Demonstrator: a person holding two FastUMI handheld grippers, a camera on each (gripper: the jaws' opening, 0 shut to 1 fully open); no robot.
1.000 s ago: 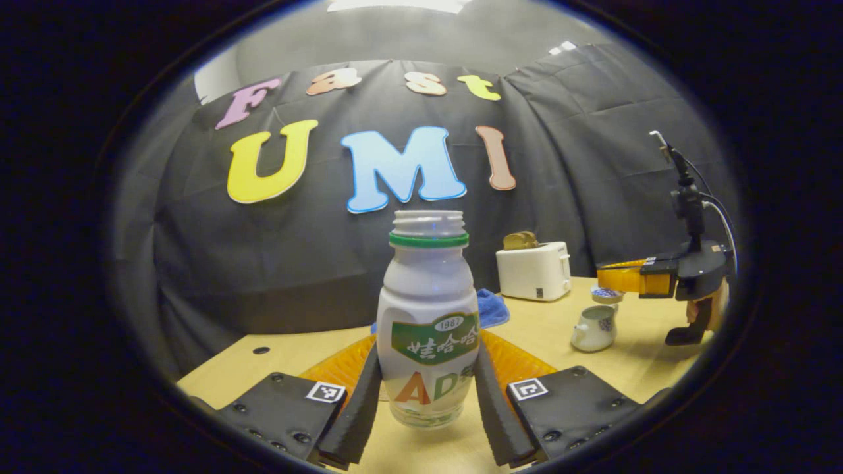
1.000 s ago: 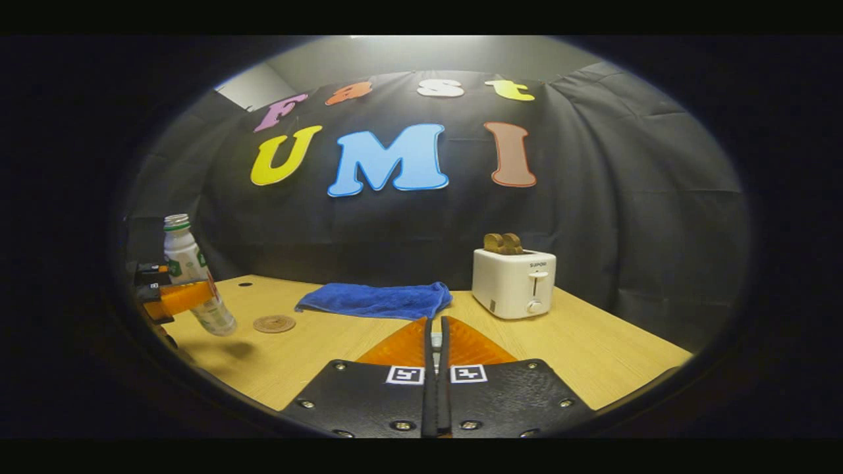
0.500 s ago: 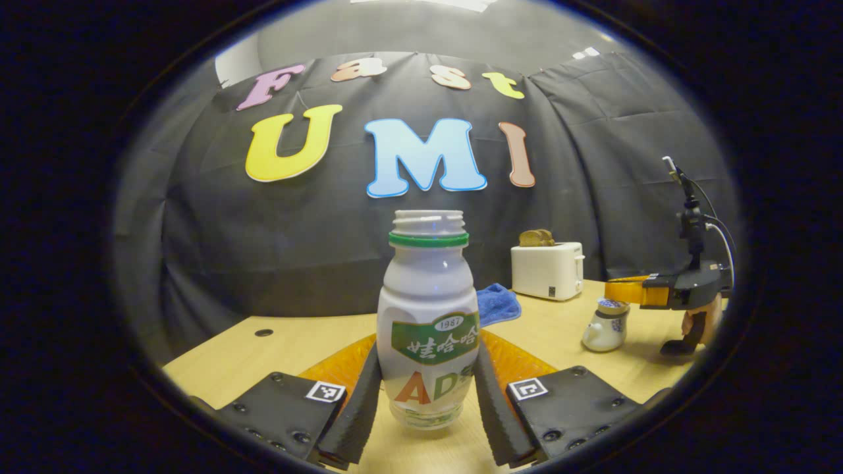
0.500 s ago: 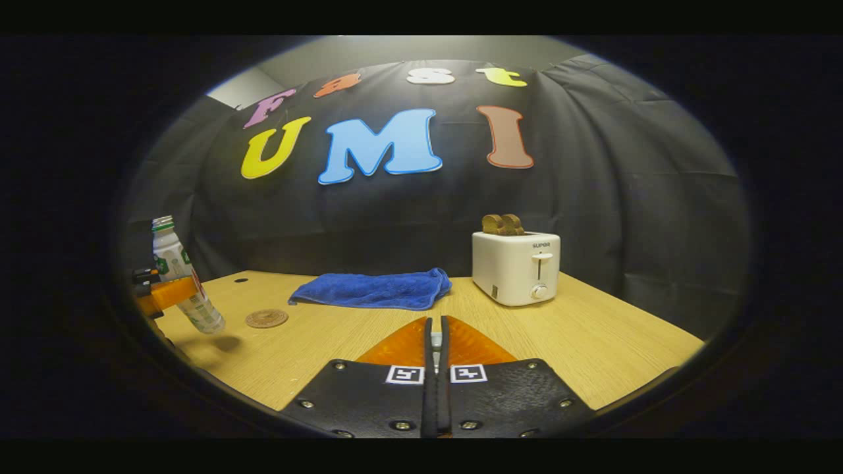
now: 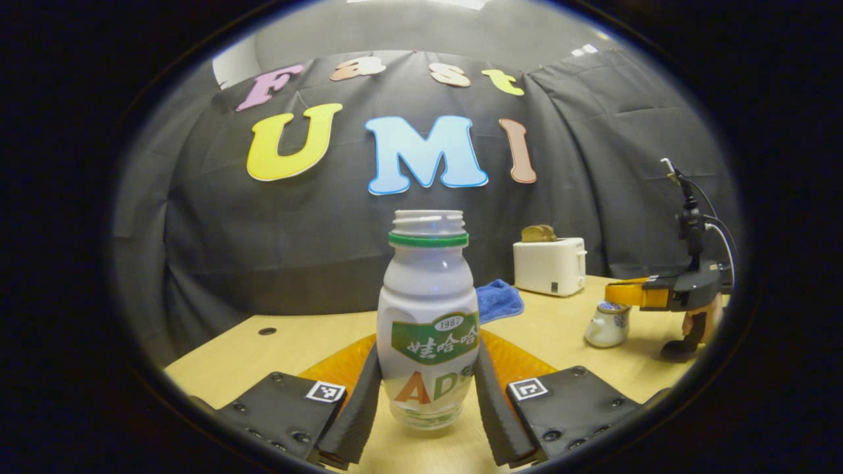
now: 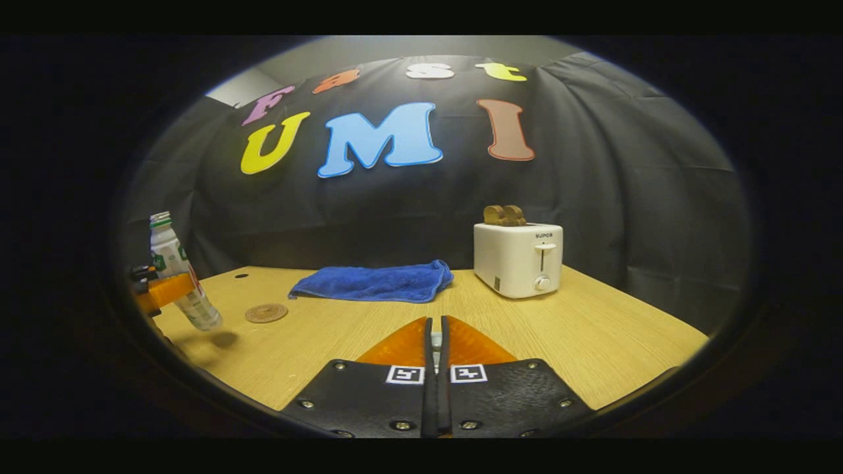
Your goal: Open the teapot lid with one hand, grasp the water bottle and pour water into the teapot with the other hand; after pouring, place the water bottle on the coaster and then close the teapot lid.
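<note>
Plastic water bottle (image 5: pixel 428 316) clamped upright between both fingers of my left gripper (image 5: pixel 427 408), cap off, base just above the table (image 6: pixel 593 342). My right gripper (image 6: pixel 435 368) is pressed shut; whether it's pinching anything, can't tell. Coaster (image 6: pixel 266 313) near bottle, open wood between. Teapot (image 5: pixel 607 324) well right, lid on. Toaster (image 6: pixel 519 258) beyond.

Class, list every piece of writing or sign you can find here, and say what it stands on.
Water bottle: printed label with words and numbers, not quoted here.
Toaster: small brand mark on its front, too small to read surely.
Square coded markers on the left tongs and right tongs: patterns, no words.
</note>
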